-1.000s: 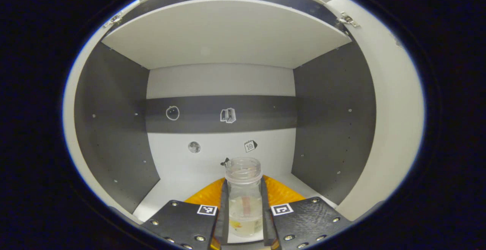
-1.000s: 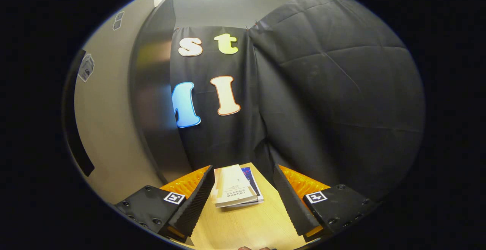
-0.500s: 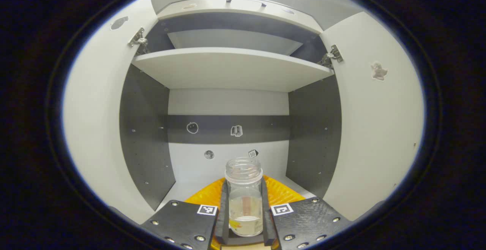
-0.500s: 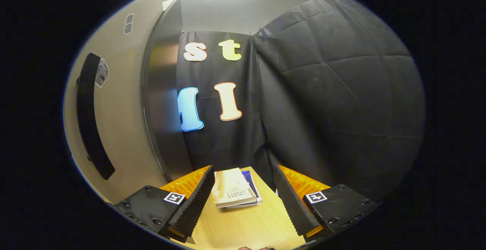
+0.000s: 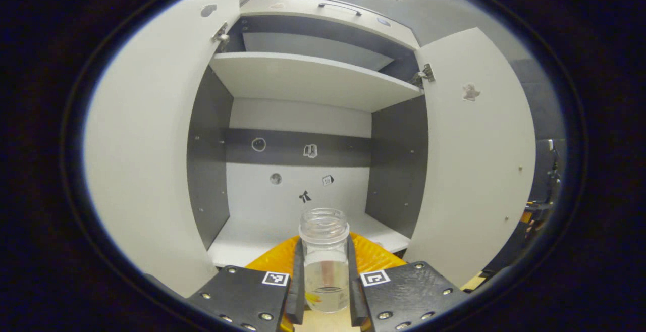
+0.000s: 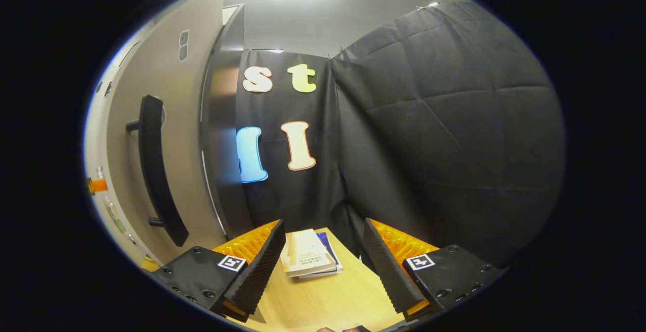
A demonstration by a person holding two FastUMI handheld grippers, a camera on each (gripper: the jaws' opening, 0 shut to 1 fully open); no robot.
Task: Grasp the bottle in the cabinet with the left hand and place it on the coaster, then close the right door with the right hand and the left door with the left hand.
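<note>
The bottle is a small clear jar with a wide threaded neck, no cap, and a rounded shoulder; its glassy wall shows a little pale liquid low down and a faint reddish strip inside. It stands upright between the fingers of the left gripper, one finger pressed against each side of its body, its open mouth rising above their tips. Beyond the fingertips lies the cabinet: matte dark-grey side walls dotted with peg holes, a pale back panel crossed by a dark band carrying small stickers, and a flat white shelf overhead. The left door and right door are smooth white slabs swung open on metal hinges to either side of the fingers. The bottle is held out in front of the cabinet's white floor, not resting on it.

In the right gripper view, the right gripper has its ridged fingers spread wide with nothing between them. Ahead of the gap, a stack of books with pale covers lies flat on the light wood-grain counter. To the left of the fingers stands a tall beige door with a curved black bar handle; wrinkled black cloth hangs behind.
</note>
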